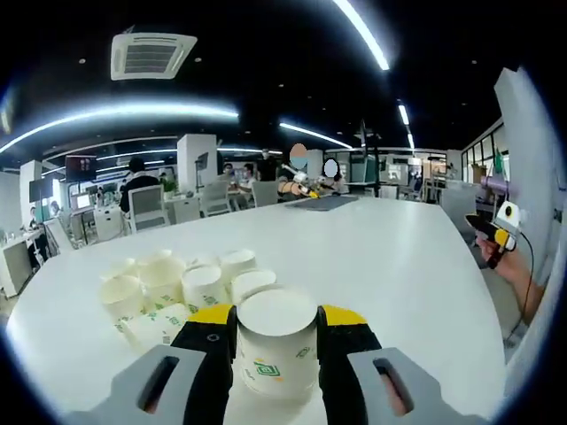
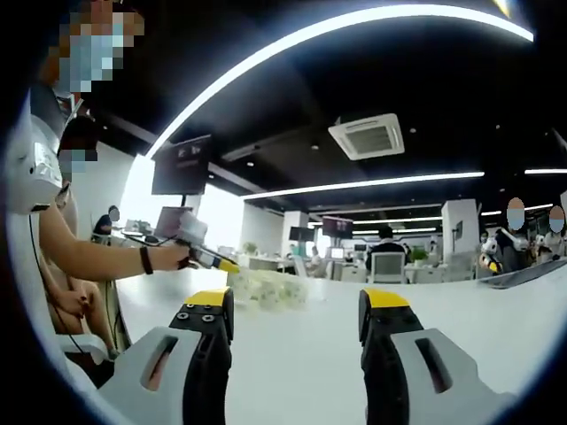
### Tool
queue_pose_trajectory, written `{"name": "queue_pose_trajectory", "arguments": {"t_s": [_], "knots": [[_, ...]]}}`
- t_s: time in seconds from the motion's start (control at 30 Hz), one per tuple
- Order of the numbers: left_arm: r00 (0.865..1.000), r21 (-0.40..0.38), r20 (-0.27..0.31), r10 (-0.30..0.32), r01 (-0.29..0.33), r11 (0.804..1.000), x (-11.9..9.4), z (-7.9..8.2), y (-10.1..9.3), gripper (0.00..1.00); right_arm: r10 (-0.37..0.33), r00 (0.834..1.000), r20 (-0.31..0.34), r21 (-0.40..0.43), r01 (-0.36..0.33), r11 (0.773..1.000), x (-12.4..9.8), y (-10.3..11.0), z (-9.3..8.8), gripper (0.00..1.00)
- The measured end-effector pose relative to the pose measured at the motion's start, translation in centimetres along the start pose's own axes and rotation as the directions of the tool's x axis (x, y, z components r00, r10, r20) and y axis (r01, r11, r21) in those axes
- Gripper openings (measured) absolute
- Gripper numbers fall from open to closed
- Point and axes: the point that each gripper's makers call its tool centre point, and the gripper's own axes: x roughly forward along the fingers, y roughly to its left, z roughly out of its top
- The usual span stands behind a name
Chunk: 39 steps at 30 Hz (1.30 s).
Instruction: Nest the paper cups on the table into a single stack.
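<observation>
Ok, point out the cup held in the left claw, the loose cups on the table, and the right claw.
held cup [image 1: 277, 343], left gripper view, on its side wall.
loose cups [image 1: 182, 283], left gripper view, on the cluster's middle cup.
right claw [image 2: 295, 326], right gripper view, midway between its tips.

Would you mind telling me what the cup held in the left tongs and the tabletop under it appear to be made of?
The white cup with a green logo, upside down between the left tongs, looks like matte paper: a dull surface, printed markings and a thin rim round its flat base. The white tabletop looks like smooth laminate or painted board with a soft sheen; which one I cannot tell.
</observation>
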Motion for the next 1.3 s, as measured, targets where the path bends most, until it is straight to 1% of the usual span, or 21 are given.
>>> {"name": "queue_pose_trajectory", "arguments": {"t_s": [0.17, 0.23, 0.37, 0.4, 0.43, 0.47, 0.5, 0.53, 0.57, 0.6, 0.63, 0.67, 0.7, 0.73, 0.8, 0.9, 1.07, 1.17, 1.2, 1.23, 1.3], "knots": [[0.997, 0.020, 0.018, -0.073, 0.073, 0.997, -0.3, 1.0, -2.9, 0.38, 0.061, 0.998, -0.004, 0.041, -0.061, 0.997, 1.7, 1.6, -1.1, 0.61], [0.990, 0.041, 0.029, -0.138, 0.137, 0.990, -0.5, 1.6, -5.1, 0.38, 0.116, 0.993, 0.003, 0.068, -0.116, 0.991, 2.8, 2.9, -1.4, 0.61], [0.973, 0.073, 0.053, -0.223, 0.219, 0.973, -1.0, 2.9, -8.4, 0.38, 0.220, 0.975, -0.016, 0.072, -0.219, 0.973, 5.1, 5.1, -2.1, 0.63], [0.968, 0.080, 0.058, -0.243, 0.238, 0.968, -1.1, 3.2, -9.0, 0.38, 0.226, 0.974, -0.014, 0.076, -0.224, 0.972, 5.3, 5.2, -2.1, 0.63], [0.957, 0.066, 0.062, -0.283, 0.279, 0.958, -1.3, 3.5, -10.2, 0.38, 0.252, 0.968, -0.008, 0.094, -0.250, 0.964, 5.8, 5.7, -2.2, 0.64], [0.951, 0.045, 0.068, -0.301, 0.298, 0.953, -1.4, 3.7, -10.8, 0.38, 0.266, 0.964, -0.004, 0.104, -0.265, 0.959, 6.1, 5.9, -2.3, 0.65], [0.938, 0.015, 0.103, -0.331, 0.332, 0.943, -1.6, 4.4, -11.9, 0.38, 0.285, 0.958, -0.002, 0.121, -0.283, 0.951, 6.6, 6.2, -2.4, 0.66], [0.928, 0.010, 0.125, -0.351, 0.353, 0.936, -1.8, 4.8, -12.5, 0.38, 0.292, 0.956, -0.001, 0.128, -0.290, 0.949, 6.9, 6.3, -2.5, 0.67], [0.908, -0.016, 0.147, -0.393, 0.399, 0.917, -2.3, 5.4, -13.9, 0.38, 0.307, 0.952, 0.001, 0.138, -0.304, 0.943, 7.3, 6.6, -2.6, 0.67], [0.900, -0.015, 0.154, -0.408, 0.415, 0.910, -2.5, 5.6, -14.5, 0.38, 0.316, 0.949, 0.004, 0.140, -0.314, 0.939, 7.5, 6.8, -2.7, 0.68], [0.893, -0.003, 0.168, -0.419, 0.425, 0.905, -2.8, 6.1, -15.4, 0.38, 0.340, 0.940, 0.012, 0.147, -0.339, 0.929, 7.8, 7.3, -2.7, 0.69], [0.889, 0.002, 0.170, -0.426, 0.432, 0.902, -3.0, 6.3, -16.1, 0.38, 0.351, 0.936, 0.016, 0.151, -0.349, 0.925, 8.1, 7.5, -2.8, 0.70], [0.878, 0.015, 0.178, -0.444, 0.448, 0.894, -3.3, 6.6, -16.8, 0.38, 0.360, 0.933, 0.018, 0.153, -0.359, 0.921, 8.4, 7.7, -3.0, 0.71], [0.875, 0.019, 0.179, -0.450, 0.454, 0.891, -3.4, 6.7, -17.2, 0.38, 0.370, 0.929, 0.022, 0.155, -0.369, 0.916, 8.6, 7.9, -3.1, 0.72], [0.873, 0.032, 0.186, -0.450, 0.453, 0.891, -3.4, 7.1, -17.8, 0.38, 0.404, 0.914, 0.027, 0.179, -0.402, 0.898, 9.2, 8.6, -3.3, 0.75], [0.861, 0.028, 0.221, -0.457, 0.463, 0.886, -3.4, 8.0, -18.1, 0.38, 0.453, 0.891, 0.036, 0.205, -0.450, 0.869, 10.4, 9.5, -3.4, 0.77], [0.844, 0.025, 0.250, -0.474, 0.483, 0.875, -3.4, 8.7, -18.9, 0.38, 0.503, 0.863, 0.045, 0.227, -0.499, 0.837, 11.5, 10.1, -3.2, 0.77], [0.839, 0.026, 0.248, -0.484, 0.494, 0.869, -3.0, 8.6, -19.0, 0.38, 0.552, 0.832, 0.055, 0.227, -0.549, 0.804, 12.0, 10.7, -2.9, 0.78], [0.839, 0.033, 0.240, -0.488, 0.495, 0.868, -2.8, 8.3, -19.1, 0.38, 0.583, 0.810, 0.062, 0.219, -0.581, 0.784, 12.1, 11.0, -2.8, 0.78], [0.844, 0.040, 0.227, -0.486, 0.491, 0.870, -2.6, 8.0, -18.9, 0.38, 0.612, 0.788, 0.064, 0.211, -0.610, 0.764, 12.2, 11.2, -2.8, 0.79], [0.846, 0.043, 0.222, -0.484, 0.488, 0.872, -2.5, 7.9, -18.8, 0.38, 0.627, 0.778, 0.053, 0.209, -0.622, 0.754, 12.3, 11.2, -3.1, 0.80]]}}
